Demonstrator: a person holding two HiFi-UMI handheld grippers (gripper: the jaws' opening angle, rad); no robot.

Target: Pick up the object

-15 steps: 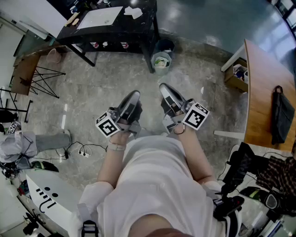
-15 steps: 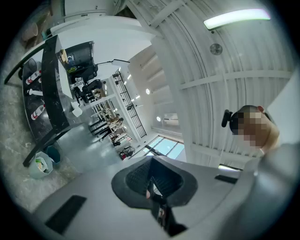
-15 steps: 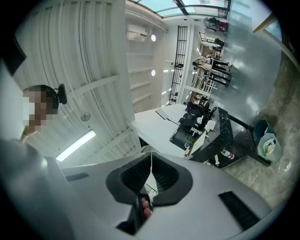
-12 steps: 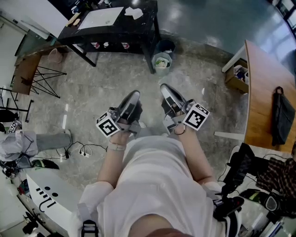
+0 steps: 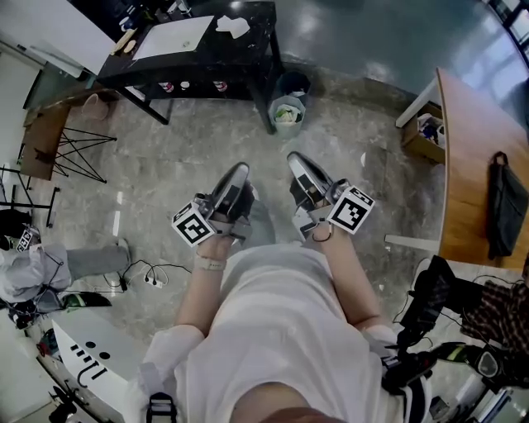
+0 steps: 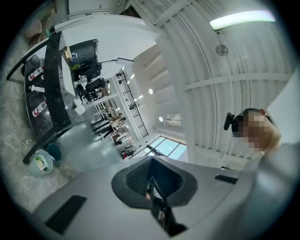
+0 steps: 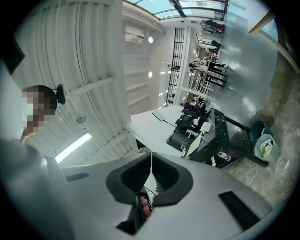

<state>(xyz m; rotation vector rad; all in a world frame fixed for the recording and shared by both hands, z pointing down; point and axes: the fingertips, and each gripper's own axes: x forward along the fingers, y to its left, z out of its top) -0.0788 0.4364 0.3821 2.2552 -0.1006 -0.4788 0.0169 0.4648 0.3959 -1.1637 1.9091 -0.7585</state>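
Note:
No single object to pick up stands out in these frames. Both grippers are held side by side in front of the person's chest, above a stone floor, pointing slightly upward. My left gripper [image 5: 239, 171] [image 6: 151, 174] is shut with its dark pads [image 6: 136, 178] meeting in a thin seam and nothing between them. My right gripper [image 5: 294, 158] [image 7: 151, 161] is also shut and empty. Ahead stands a black table [image 5: 248, 45] [image 6: 56, 93] [image 7: 220, 136] with a white sheet [image 5: 175, 35] and a crumpled white thing [image 5: 234, 25] on top.
A small bin [image 5: 288, 109] with a bag in it stands by the black table's leg. At the right is a wooden table [image 5: 467, 157] with a black bag [image 5: 502, 206] on it and a box [image 5: 426, 132] beside it. Cables and gear lie at the left.
The floor and furniture have shifted a little in the head view. Both grippers keep the same shut pose in front of the body.

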